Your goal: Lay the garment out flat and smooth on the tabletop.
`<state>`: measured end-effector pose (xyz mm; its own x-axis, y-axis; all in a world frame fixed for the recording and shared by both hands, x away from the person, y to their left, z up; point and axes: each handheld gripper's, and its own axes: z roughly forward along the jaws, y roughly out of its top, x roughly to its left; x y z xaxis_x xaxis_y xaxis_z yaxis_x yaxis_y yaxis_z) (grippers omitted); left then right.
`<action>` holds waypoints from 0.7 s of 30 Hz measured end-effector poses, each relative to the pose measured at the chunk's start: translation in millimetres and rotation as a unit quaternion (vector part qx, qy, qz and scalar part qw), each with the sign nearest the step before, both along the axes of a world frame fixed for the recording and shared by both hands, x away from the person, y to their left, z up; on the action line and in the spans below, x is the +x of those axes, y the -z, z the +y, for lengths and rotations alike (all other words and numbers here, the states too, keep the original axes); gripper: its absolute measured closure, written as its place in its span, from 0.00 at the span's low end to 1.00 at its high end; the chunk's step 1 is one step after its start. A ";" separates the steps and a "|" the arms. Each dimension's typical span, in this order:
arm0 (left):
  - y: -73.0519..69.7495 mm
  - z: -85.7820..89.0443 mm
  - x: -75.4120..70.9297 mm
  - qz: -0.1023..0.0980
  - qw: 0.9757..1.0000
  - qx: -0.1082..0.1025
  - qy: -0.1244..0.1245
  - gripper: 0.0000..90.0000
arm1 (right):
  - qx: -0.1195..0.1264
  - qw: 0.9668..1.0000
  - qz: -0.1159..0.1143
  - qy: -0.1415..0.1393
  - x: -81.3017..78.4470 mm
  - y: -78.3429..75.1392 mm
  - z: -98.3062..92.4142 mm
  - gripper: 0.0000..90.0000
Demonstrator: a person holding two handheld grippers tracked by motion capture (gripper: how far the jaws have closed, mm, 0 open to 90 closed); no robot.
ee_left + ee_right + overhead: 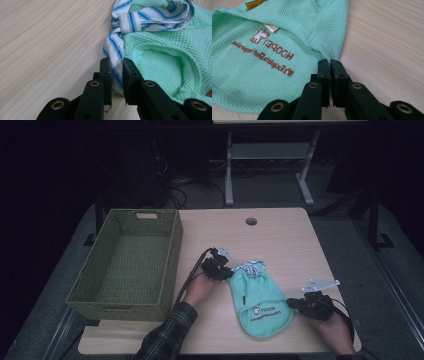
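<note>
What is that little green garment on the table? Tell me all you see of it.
The mint-green garment is a small waffle-knit piece lying flat on the wooden table, with brown printed lettering, a dog logo and a blue-and-white striped collar. The left gripper pinches its striped edge; the right gripper grips its hem.

On your table (280, 230), the basket (127, 262) sits at the left; the garment (257, 302) lies right of it, between your grippers.

Dim room; grey floor (345, 250); pale wood table (280, 235) (round cable hole); white-legged desk (270, 155) behind.
</note>
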<state>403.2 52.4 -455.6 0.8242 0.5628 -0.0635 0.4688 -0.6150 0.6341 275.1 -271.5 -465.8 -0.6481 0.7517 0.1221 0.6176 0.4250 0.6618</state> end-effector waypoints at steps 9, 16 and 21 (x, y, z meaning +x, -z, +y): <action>-3.9 14.7 -0.3 0.012 0.999 0.014 -0.029 0.89 | -0.014 1.000 -0.008 0.018 2.8 -1.6 -13.0 0.97; -6.4 15.0 -6.4 0.019 0.999 0.000 -0.025 0.80 | -0.003 1.000 -0.005 0.024 4.7 -2.3 -17.6 0.90; -23.0 19.5 -14.4 -0.004 0.999 -0.019 -0.032 0.66 | 0.024 0.999 -0.028 0.025 4.2 -11.0 -22.2 0.84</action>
